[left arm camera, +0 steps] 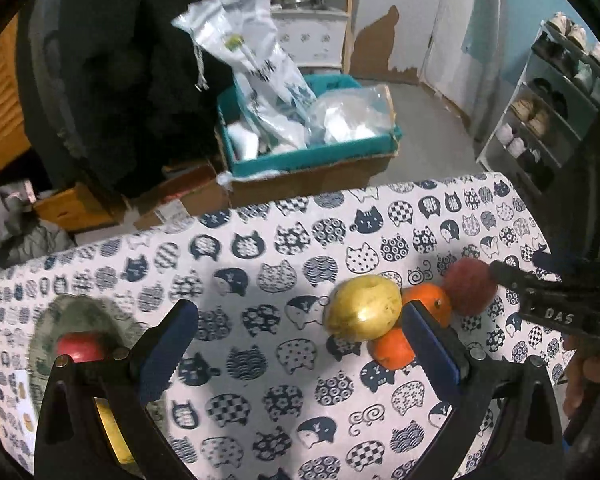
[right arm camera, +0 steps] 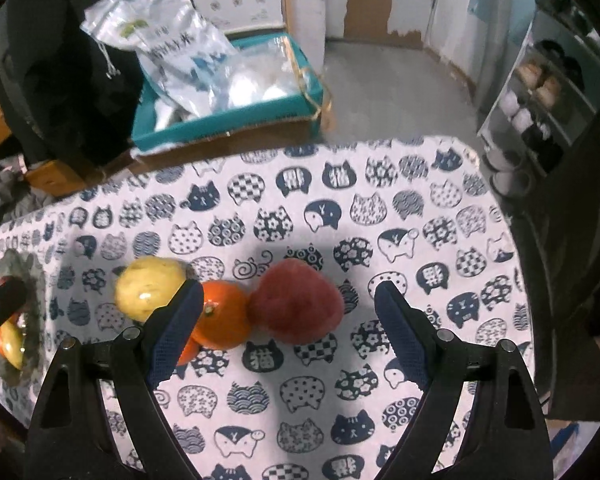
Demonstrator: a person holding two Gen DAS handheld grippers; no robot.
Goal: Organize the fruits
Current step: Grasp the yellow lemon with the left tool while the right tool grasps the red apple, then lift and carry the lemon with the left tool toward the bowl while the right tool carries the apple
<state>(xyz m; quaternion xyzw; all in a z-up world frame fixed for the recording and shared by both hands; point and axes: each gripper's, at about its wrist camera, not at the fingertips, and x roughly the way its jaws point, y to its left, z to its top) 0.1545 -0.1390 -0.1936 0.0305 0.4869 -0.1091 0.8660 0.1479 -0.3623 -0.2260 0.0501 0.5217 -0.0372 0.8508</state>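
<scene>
Both wrist cameras look down and forward along their own fingers at the cat-print tablecloth (left arm camera: 260, 264), from close above it. The left view sits further left, with the fruit cluster at 3 o'clock; the right view has it near centre. Both share the yellow fruit (left arm camera: 362, 307), the teal box (right arm camera: 236, 120) at 12 o'clock and the shoe rack (left arm camera: 540, 120) at 2 o'clock.

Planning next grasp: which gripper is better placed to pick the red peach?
Right. The right gripper is open with the peach between its fingers; the left gripper faces bare cloth.
</scene>
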